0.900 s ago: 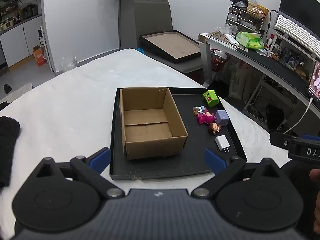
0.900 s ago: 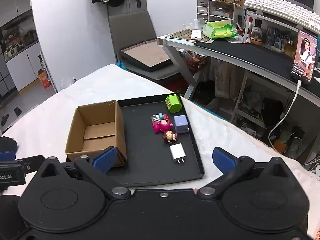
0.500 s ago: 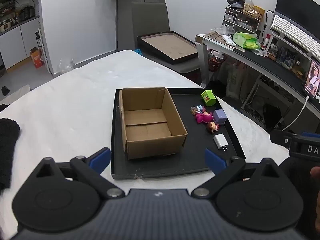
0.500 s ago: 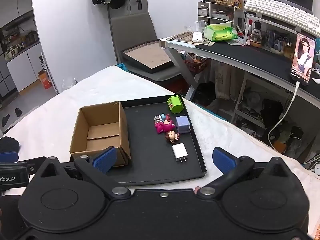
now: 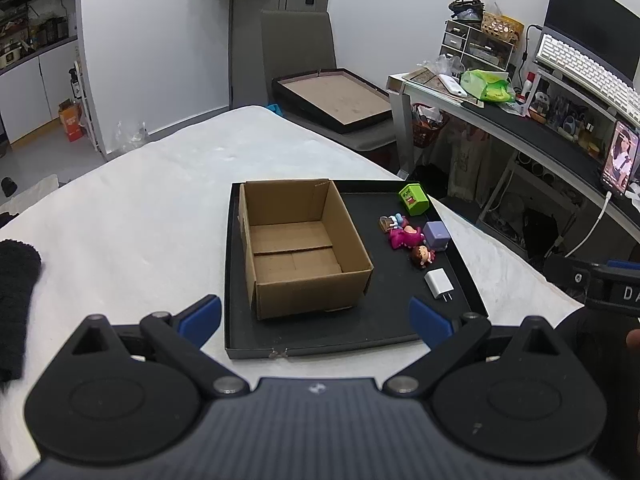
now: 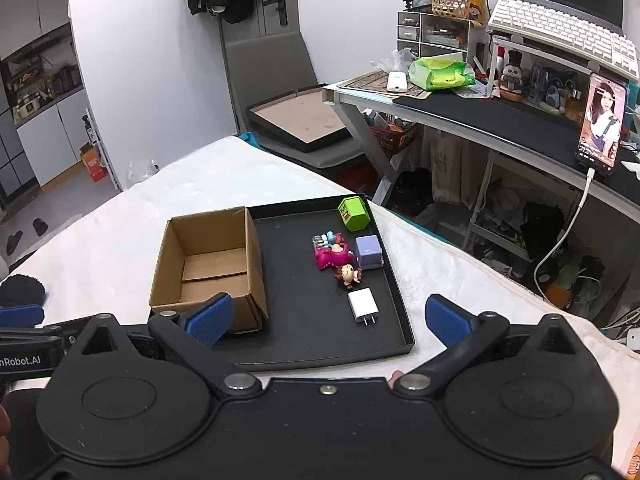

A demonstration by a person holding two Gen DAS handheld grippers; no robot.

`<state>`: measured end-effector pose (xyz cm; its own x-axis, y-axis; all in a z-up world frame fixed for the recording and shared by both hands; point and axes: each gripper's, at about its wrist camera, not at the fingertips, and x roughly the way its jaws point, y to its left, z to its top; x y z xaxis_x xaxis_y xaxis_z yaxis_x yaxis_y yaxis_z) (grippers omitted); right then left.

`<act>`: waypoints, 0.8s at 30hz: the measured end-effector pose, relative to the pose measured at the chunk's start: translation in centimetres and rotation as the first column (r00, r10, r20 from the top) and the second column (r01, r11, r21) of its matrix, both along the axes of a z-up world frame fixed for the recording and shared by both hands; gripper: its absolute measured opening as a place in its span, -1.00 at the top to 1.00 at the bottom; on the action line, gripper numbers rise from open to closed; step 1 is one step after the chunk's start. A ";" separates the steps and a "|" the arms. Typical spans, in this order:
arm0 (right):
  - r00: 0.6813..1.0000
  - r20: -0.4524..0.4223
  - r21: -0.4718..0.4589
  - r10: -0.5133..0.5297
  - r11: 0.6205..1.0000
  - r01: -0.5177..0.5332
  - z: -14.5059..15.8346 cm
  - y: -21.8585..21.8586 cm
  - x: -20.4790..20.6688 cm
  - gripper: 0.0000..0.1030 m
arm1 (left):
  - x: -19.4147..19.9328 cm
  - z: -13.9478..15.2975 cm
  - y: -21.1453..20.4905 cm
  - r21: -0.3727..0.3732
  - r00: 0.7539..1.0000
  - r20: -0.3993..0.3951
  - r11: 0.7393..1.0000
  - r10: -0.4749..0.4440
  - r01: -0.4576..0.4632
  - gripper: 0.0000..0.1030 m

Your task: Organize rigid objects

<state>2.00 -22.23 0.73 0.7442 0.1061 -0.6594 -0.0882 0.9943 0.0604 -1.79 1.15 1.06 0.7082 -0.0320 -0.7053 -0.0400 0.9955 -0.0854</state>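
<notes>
Left claw (image 5: 314, 316): spread wide, holding nothing, low in the frame above the tray's near edge.
Right claw (image 6: 328, 318): also apart and empty; its left blue pad covers the box's near corner in the right wrist view.
Tray (image 5: 352, 332): black and shallow, lying on a white padded surface (image 5: 140, 208), centre of the frame.
Box (image 5: 298, 240): open cardboard, nothing visible inside, filling the tray's left half, long axis running away from the camera.
Charger (image 5: 439, 284): white, lying flat at the tray's lower right, prongs pointing toward the near rim.
Purple cube (image 5: 437, 235): against the right rim, just beside the pink toy (image 5: 404, 235).
Doll head (image 5: 423, 256): between the pink toy and the charger.
Green block (image 5: 413, 199): tilted, upper right corner of the tray.
Hard to make out: a small blue-and-grey figure (image 5: 392, 222) beside the pink toy.
</notes>
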 end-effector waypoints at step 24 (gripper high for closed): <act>1.000 0.011 0.008 -0.027 1.000 0.027 0.3 -0.5 -0.7 -1.00 | -1.0 0.4 -0.6 0.010 1.000 0.022 1.000 -0.014 0.014 -0.93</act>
